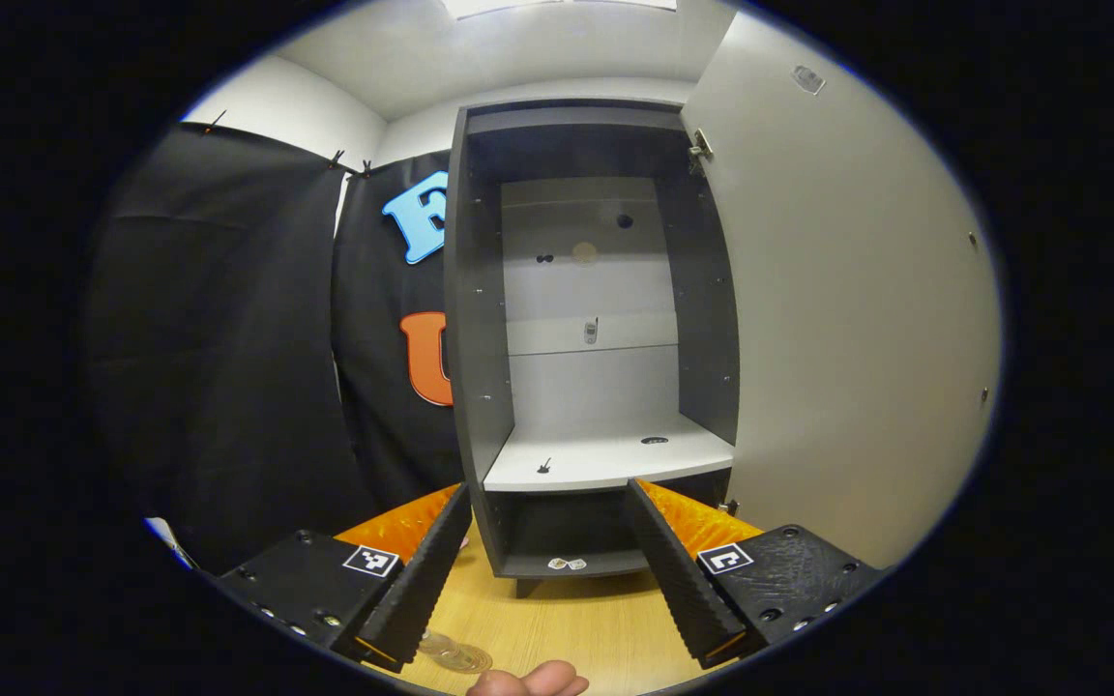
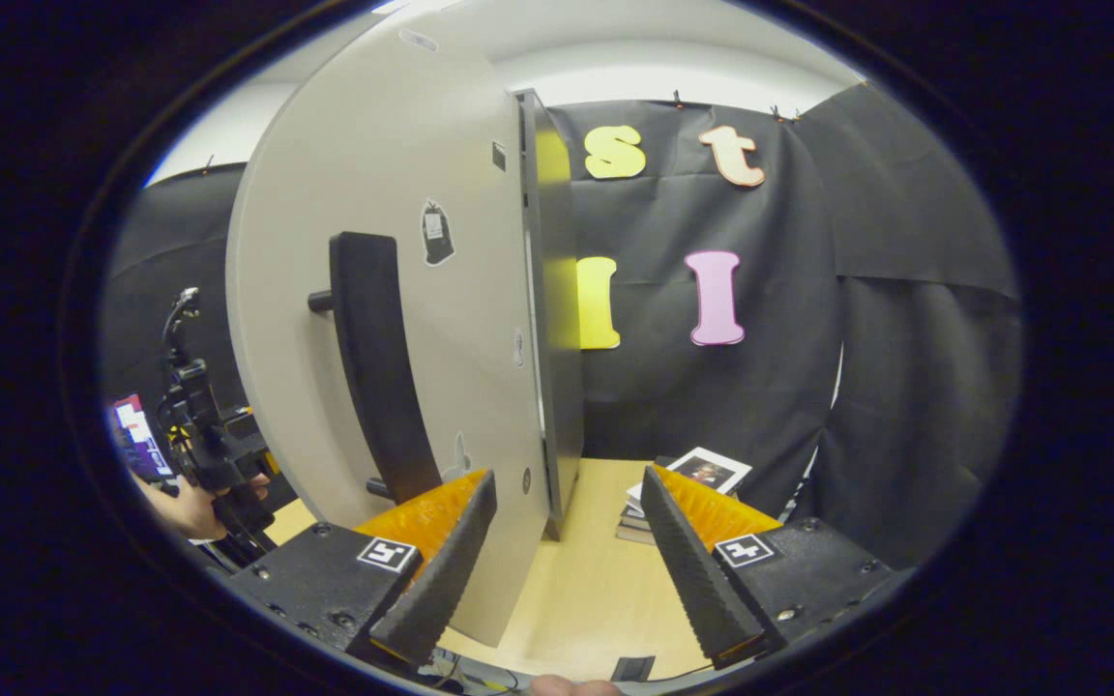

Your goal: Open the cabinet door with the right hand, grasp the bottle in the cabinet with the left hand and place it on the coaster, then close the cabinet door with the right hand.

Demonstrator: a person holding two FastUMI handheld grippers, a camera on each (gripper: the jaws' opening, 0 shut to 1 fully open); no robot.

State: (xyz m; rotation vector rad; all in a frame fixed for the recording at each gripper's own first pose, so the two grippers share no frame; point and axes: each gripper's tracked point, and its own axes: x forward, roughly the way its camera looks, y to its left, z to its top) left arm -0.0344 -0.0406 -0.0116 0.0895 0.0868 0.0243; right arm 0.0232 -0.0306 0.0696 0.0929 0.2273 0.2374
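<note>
A: In the left gripper view, what could go wrong?

B: The cabinet [image 1: 596, 319] stands open at twelve o'clock and its white shelf [image 1: 605, 459] looks bare. I can't pick out the bottle; something clear and round [image 1: 460, 659] lies on the table [image 1: 567, 619] at six o'clock, too cut off to name. The left gripper [image 1: 549, 570], jaws wide and holding nothing, points level at the cabinet's base. Judging from that, a forward drift could knock the frame.

A: And the right gripper view?

B: The door [image 2: 393, 319] hangs open at eleven o'clock, its handle [image 2: 373, 367] just beyond the near finger. The right gripper [image 2: 567, 561] is wide and empty, straddling the door's edge. A careless push could slam it, or swing it toward the other gripper [image 2: 209, 435] held by a hand at nine o'clock.
</note>
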